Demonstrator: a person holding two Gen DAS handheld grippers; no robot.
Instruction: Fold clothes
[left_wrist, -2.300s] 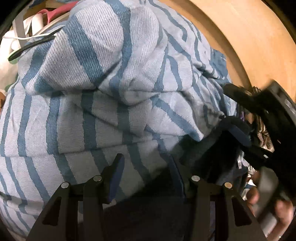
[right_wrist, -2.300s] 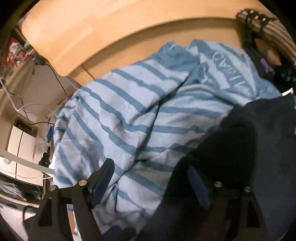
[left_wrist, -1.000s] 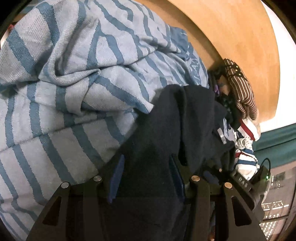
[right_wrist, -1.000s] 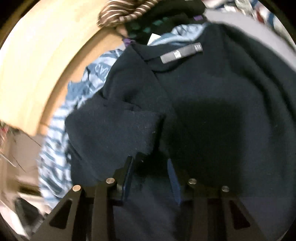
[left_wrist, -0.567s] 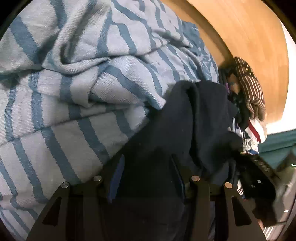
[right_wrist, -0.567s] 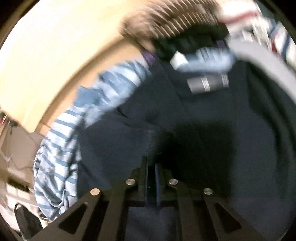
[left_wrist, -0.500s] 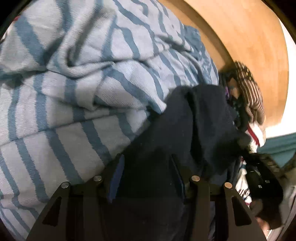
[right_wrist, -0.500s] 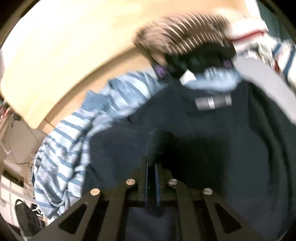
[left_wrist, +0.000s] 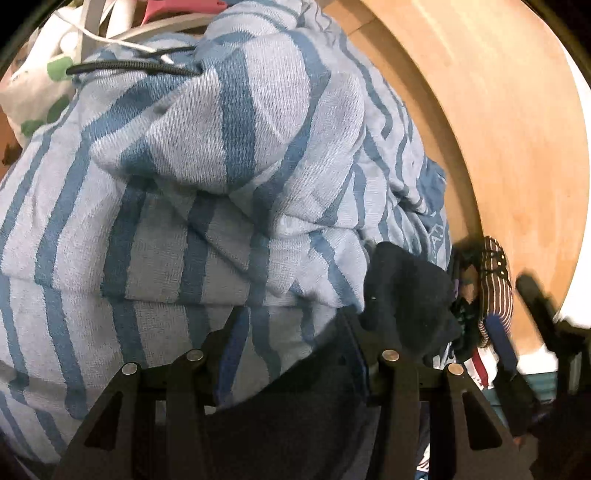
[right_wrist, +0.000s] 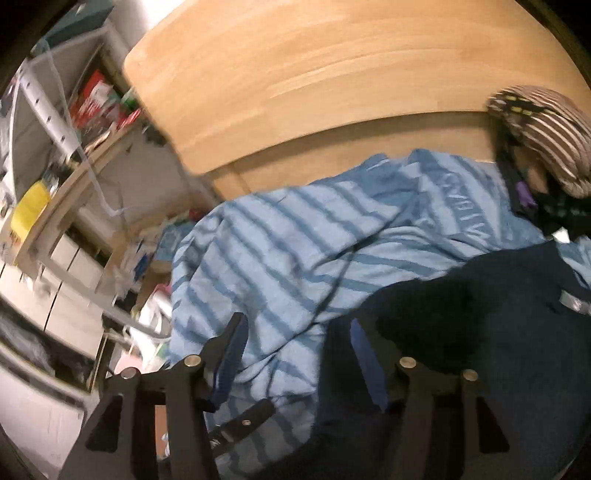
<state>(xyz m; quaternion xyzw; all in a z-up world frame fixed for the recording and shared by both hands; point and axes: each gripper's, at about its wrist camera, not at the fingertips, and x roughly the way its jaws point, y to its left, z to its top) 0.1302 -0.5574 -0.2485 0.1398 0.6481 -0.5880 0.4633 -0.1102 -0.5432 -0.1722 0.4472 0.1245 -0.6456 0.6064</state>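
A light blue garment with darker blue stripes (left_wrist: 221, 166) lies bunched on the wooden table (left_wrist: 498, 129). A dark navy garment (left_wrist: 406, 295) lies across its right side. My left gripper (left_wrist: 293, 332) hovers over both, jaws apart, with striped cloth and the navy edge lying loosely between the fingers. My right gripper (right_wrist: 295, 347) is opening, its jaws wide apart over the striped garment (right_wrist: 295, 240), with the navy garment (right_wrist: 498, 314) beside its right finger; nothing is pinched. The right gripper (left_wrist: 517, 321) also shows blurred at the left wrist view's right edge.
A brown striped garment (right_wrist: 546, 129) tops a pile of clothes at the table's far right. Cluttered shelves (right_wrist: 55, 166) and drawers stand past the table's left end. A black cable (left_wrist: 129, 66) and a white bag with green dots (left_wrist: 37, 92) lie behind the striped garment.
The right gripper was shut on a fold of the navy garment; it has let go, opened wide, risen and swung left. The left gripper rolled and shifted over the striped garment.
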